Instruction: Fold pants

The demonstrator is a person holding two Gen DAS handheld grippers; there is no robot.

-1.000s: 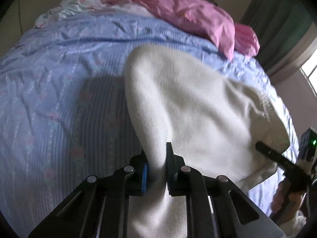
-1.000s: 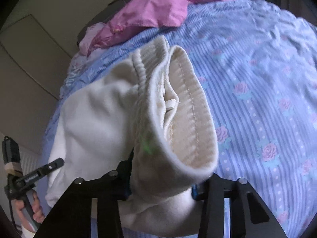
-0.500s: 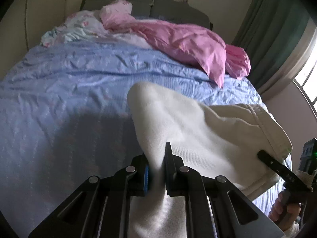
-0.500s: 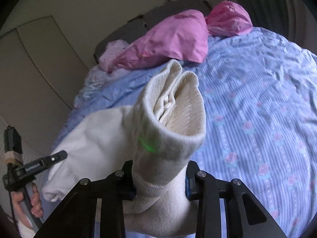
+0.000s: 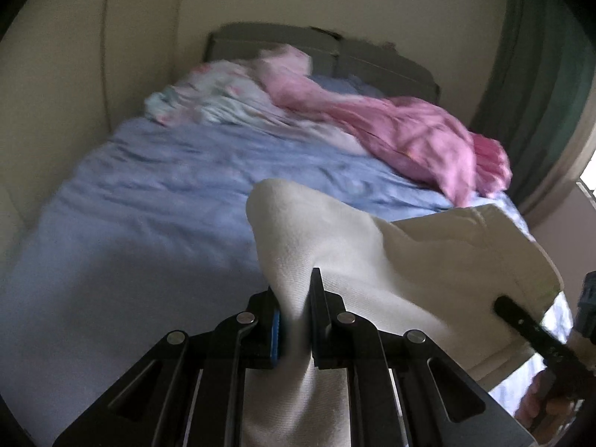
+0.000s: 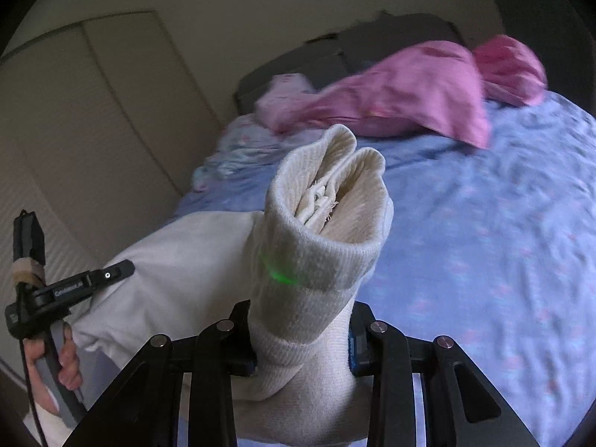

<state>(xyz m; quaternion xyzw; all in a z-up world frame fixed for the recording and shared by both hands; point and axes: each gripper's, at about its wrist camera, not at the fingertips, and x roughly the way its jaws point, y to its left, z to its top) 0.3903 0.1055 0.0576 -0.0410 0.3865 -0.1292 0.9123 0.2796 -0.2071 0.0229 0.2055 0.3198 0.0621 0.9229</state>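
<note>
The cream knit pants point(image 5: 391, 260) hang in the air between both grippers above the bed. My left gripper point(image 5: 296, 320) is shut on one edge of the pants. My right gripper point(image 6: 301, 339) is shut on the bunched ribbed waistband point(image 6: 327, 216), which stands up in front of the camera. In the left wrist view the right gripper point(image 5: 536, 335) shows at the right edge. In the right wrist view the left gripper point(image 6: 74, 290) shows at the left, with cloth point(image 6: 167, 260) stretched between the two.
The bed point(image 5: 149, 205) has a blue floral sheet. A pink blanket point(image 5: 409, 134) and light floral bedding point(image 5: 208, 100) lie by the dark headboard point(image 5: 335, 52). A green curtain point(image 5: 540, 74) and window are at right, a wardrobe point(image 6: 93, 111) at left.
Both grippers have risen and tilted up with the pants. The views now show more wall and headboard, and the cloth hangs higher off the sheet.
</note>
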